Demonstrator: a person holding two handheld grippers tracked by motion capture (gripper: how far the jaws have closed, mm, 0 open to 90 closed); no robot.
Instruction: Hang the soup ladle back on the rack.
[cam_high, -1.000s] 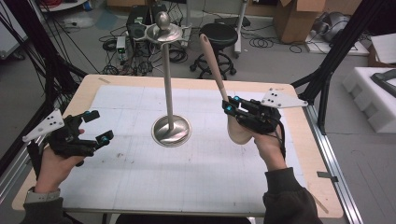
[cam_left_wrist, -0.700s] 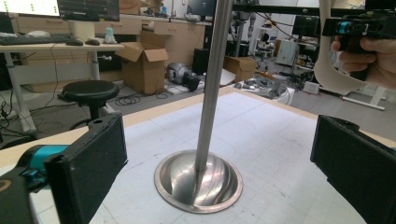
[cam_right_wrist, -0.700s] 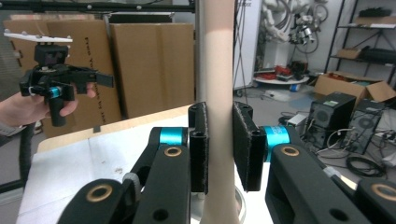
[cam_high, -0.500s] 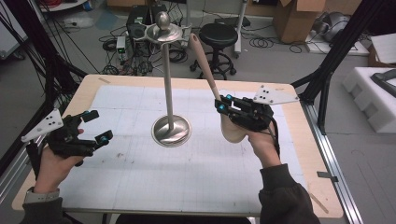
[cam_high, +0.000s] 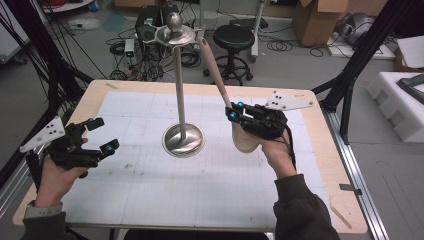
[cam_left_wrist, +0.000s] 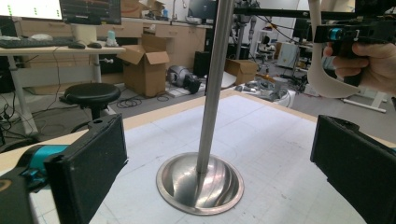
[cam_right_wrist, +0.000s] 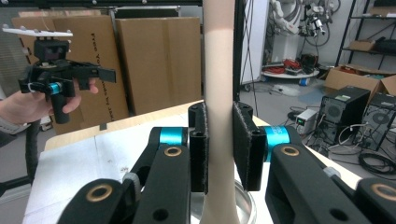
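A tall metal stand (cam_high: 179, 85) with a round base (cam_left_wrist: 200, 184) stands mid-table, topped by a disc and knob. My right gripper (cam_high: 234, 111) is shut on a long beige shoehorn (cam_high: 245, 141), gripping its stem just above the broad end. The stem (cam_right_wrist: 219, 93) rises between the pads, and its tip leans toward the stand's top disc. My left gripper (cam_high: 102, 134) hovers at the table's left, open and empty, its jaws (cam_left_wrist: 222, 168) framing the stand's base from a distance. From the left gripper view, the shoehorn (cam_left_wrist: 322, 79) hangs at the upper right.
A white gridded mat (cam_high: 150, 190) covers the wooden table (cam_high: 320, 165). Behind the far edge are a black stool (cam_high: 235, 40), cables and computer boxes on the floor. Black frame posts (cam_high: 360, 55) stand at both sides.
My right gripper has shifted left toward the stand with the shoehorn, and the shoehorn's tip has swung closer to the top disc. The left gripper has stayed put.
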